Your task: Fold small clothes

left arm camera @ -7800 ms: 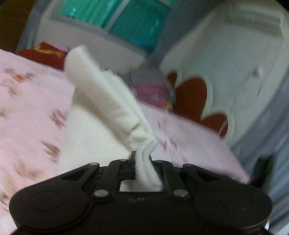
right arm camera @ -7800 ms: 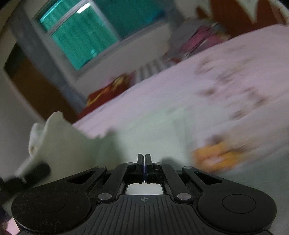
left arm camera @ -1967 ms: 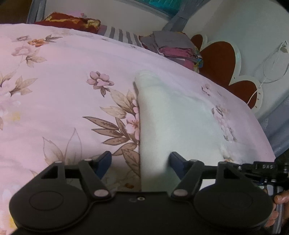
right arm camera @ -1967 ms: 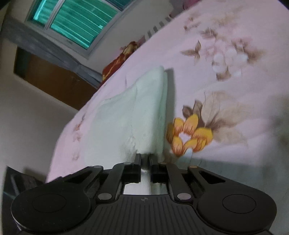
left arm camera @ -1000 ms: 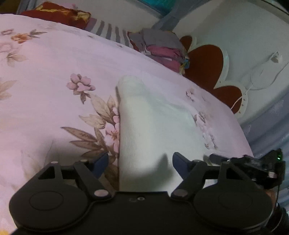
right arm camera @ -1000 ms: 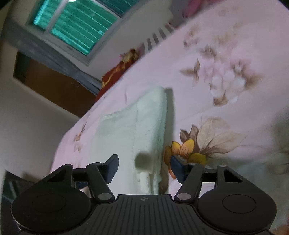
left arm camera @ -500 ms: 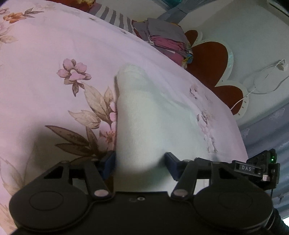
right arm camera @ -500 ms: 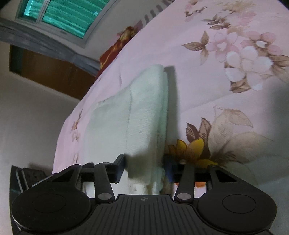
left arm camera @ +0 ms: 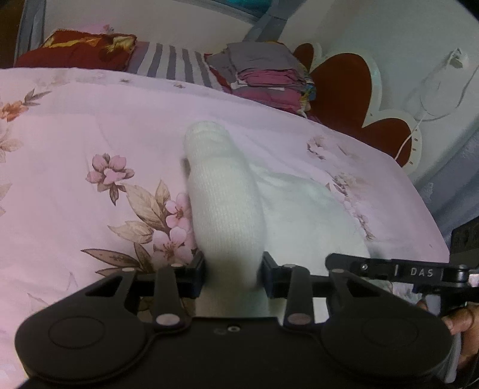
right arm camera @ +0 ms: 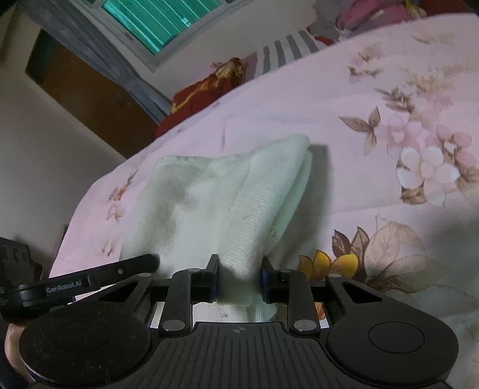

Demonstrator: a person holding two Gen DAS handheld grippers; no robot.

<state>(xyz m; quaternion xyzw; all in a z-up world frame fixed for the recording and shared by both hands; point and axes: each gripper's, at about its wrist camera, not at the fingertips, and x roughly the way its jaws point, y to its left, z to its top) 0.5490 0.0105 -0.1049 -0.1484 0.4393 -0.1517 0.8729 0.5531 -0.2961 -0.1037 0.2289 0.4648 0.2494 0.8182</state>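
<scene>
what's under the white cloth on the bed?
The white cloth lies on the pink floral bedsheet, which shows all around it. Whatever lies directly beneath the folded layers is covered, so it cannot be seen.

The room was dim, with a soft pinkish cast over the floral bedsheet (left arm camera: 89,143). The teal-lit window (right arm camera: 161,18) glowed at the top of the right wrist view without brightening the bed much. A dark shadow lay just beside the white folded cloth (right arm camera: 239,191), and another crossed the sheet at the right edge. Fisheye bending curved the bed's edges in both views. Fine detail was grainy, and the cloth (left arm camera: 227,209) looked slightly smeared near the lens.
</scene>
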